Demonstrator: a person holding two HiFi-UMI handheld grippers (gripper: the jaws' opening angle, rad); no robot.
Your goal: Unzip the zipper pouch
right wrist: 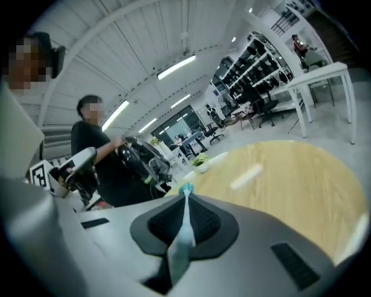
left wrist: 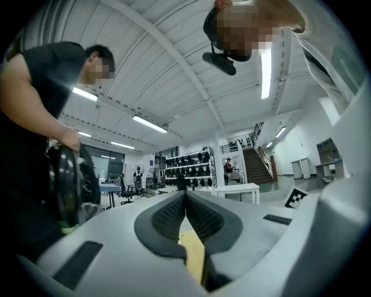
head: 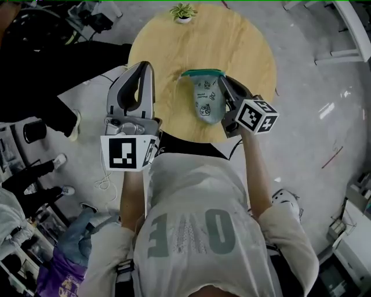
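Pouch (head: pixel 206 100), one; table (head: pixel 232 40), one.

Round wooden table (head: pixel 243 46) on grey floor (head: pixel 313 145), strip-lit white ceiling (left wrist: pixel 174 58)

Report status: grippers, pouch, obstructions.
Left gripper shut, empty. Right gripper shut on zipper pouch edge. Small plant beyond pouch, not blocking.

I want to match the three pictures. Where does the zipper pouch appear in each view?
Head view: the zipper pouch is in the middle, against the round wooden table, its top right corner in the right claw.
Left gripper view: not in it.
Right gripper view: lower centre, a thin pale teal strip pinched in the claw.
Shared landmark: the small potted plant, in the head and right gripper views.
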